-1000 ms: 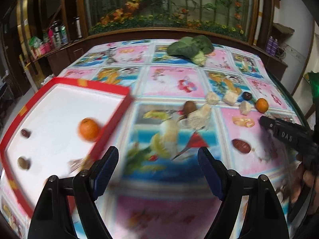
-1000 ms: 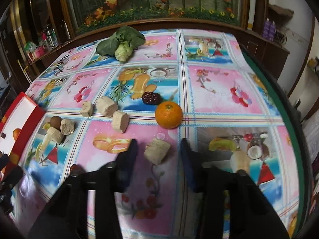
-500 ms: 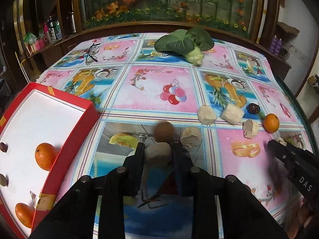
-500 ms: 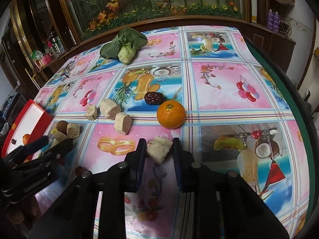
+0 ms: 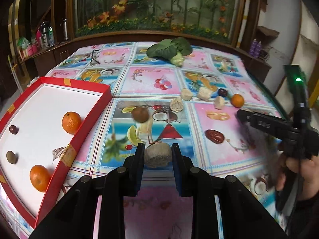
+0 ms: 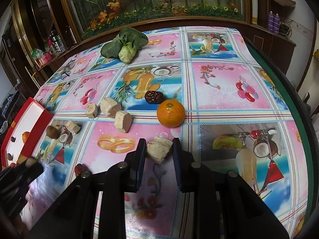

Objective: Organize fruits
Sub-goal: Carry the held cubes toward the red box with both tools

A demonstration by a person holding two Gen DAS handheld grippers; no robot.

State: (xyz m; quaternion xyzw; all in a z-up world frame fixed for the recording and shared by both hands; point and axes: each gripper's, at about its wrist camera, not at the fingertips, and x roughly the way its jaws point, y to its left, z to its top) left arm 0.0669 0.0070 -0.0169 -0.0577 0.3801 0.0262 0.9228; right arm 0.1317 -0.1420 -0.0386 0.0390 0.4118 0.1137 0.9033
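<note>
Gripping a tan, rough cut chunk between both fingers, my left gripper is closed narrow on it, held over the fruit-print tablecloth just right of the red tray. My right gripper is likewise clamped narrow on a pale, layered chunk, low over the cloth near the table's front; I cannot tell whether that piece touches the cloth.

Inside the white-floored tray I see two oranges, a dark red date and a small brown round fruit.

Loose on the cloth ahead of the right gripper sits another orange, with a dark date just beyond it, nearly touching. To their left three pale chunks cluster together, the middle one touching its neighbours. Further left lie one more chunk and a brown round fruit close beside it. A red date lies on a pink square between the two grippers.

At the far end of the table a leafy green vegetable lies on its side, and a pair of glasses rests near the far left edge. Behind the table stands a glass-fronted case with artificial flowers.
</note>
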